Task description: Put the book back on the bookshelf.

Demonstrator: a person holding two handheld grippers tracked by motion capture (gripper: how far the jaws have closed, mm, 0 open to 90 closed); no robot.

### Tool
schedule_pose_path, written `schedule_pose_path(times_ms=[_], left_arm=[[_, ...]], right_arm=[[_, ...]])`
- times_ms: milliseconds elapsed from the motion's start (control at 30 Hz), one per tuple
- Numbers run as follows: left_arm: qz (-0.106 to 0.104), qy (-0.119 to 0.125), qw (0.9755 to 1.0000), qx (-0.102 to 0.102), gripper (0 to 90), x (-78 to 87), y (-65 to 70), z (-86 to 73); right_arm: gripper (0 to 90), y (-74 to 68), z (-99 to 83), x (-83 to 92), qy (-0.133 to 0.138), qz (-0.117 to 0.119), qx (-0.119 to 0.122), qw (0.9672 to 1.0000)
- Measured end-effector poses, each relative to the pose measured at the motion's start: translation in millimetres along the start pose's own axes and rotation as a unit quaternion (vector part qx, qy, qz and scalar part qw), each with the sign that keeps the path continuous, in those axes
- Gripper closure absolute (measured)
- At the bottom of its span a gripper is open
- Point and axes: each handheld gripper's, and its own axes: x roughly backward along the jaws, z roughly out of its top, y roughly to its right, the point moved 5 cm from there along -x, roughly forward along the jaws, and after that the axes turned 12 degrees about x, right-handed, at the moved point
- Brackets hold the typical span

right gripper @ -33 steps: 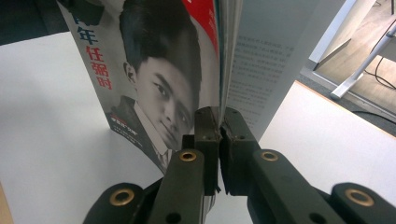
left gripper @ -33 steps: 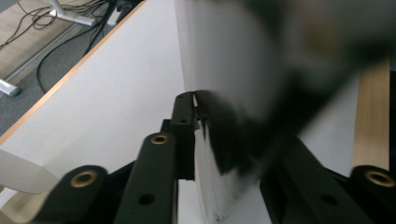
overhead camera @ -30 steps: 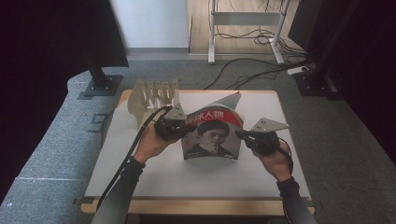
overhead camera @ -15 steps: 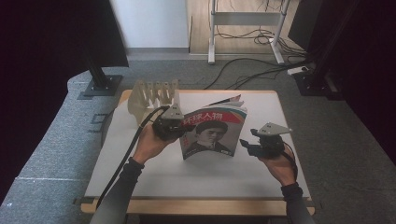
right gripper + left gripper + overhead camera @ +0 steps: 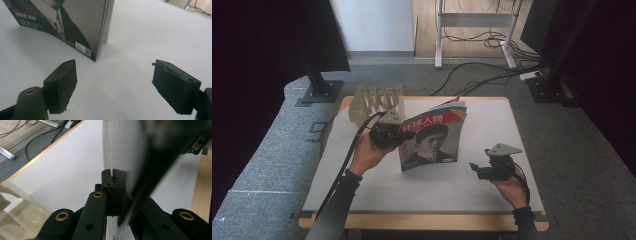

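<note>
Magazine (image 5: 432,137): upright on the worktop (image 5: 522,190), centre. Slotted rack (image 5: 374,100): far-left corner, behind and left of the magazine. Left gripper (image 5: 404,136): at the magazine's left edge. Right gripper (image 5: 473,169): right of the magazine, nearer, apart from it.

The magazine (image 5: 432,137) is standing upright near the middle of the white table (image 5: 512,125), its lower edge resting on the surface. Its cover is facing the near side, showing a dark portrait under red and white characters, with coloured stripes along the top right corner. The cover is bowing slightly, and the pages are fanning a little at the top. In the right gripper view the magazine (image 5: 70,27) is showing a small barcode at its lower corner, with the page block sitting just behind the cover.
</note>
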Motion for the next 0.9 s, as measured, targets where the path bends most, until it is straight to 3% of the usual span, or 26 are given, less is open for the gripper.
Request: schedule_pose_path(times_ms=[433, 667, 900], left_arm=[[0.011, 0.005, 0.9993, 0.035, 86.9, 19.3, -18.7, -10.8], [0.023, 0.016, 0.9981, 0.054, 87.0, 31.5, -27.4, -15.7], [0.035, 0.026, 0.9966, 0.070, 87.0, 45.1, -34.6, -19.7]], right_arm=[[12.5, -5.0, -29.5, -12.6, -0.022, 0.002, -0.018, 0.9996], [3.1, -6.0, -42.6, -18.5, -0.038, -0.005, -0.033, 0.9987], [1.5, -7.8, -53.3, -26.4, -0.055, -0.005, -0.041, 0.9976]])
